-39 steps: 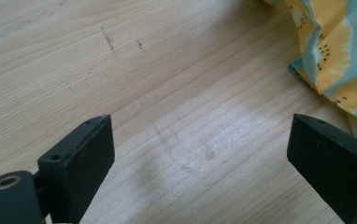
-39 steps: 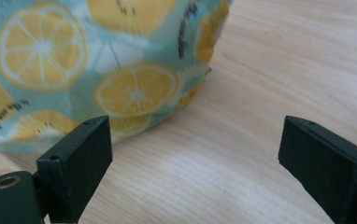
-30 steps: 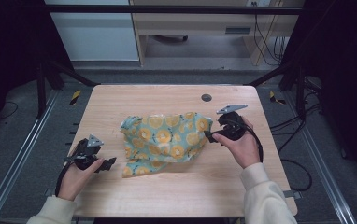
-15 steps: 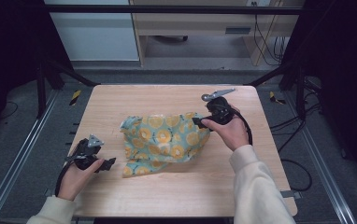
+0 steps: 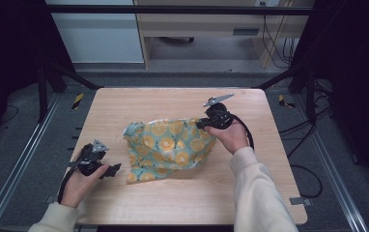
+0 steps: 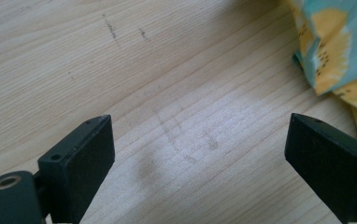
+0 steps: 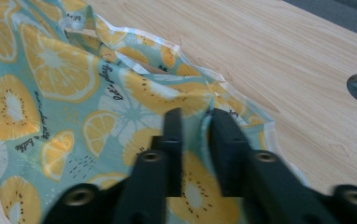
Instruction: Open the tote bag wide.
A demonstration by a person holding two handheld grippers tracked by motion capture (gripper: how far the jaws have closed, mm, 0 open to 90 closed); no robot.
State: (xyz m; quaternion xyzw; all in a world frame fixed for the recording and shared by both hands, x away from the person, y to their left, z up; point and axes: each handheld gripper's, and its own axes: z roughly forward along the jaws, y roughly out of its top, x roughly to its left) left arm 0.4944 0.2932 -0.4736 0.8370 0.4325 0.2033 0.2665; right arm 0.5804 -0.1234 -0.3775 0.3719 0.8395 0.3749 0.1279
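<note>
While pinched by the right tongs [image 7: 195, 140], one cloth [image 5: 170, 147]; left tongs [image 6: 204, 158] wide, empty.

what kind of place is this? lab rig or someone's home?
Most likely a lab recording rig, not a home: a bare wooden table set in a dark metal frame, loose cables on the grey floor behind, and hand-held grippers working a lemon-print cloth.

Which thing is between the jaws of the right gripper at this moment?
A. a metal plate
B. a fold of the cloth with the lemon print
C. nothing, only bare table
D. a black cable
B: in the right gripper view the right gripper has its jaws nearly together with a fold of the lemon-print cloth pinched between them.
</note>
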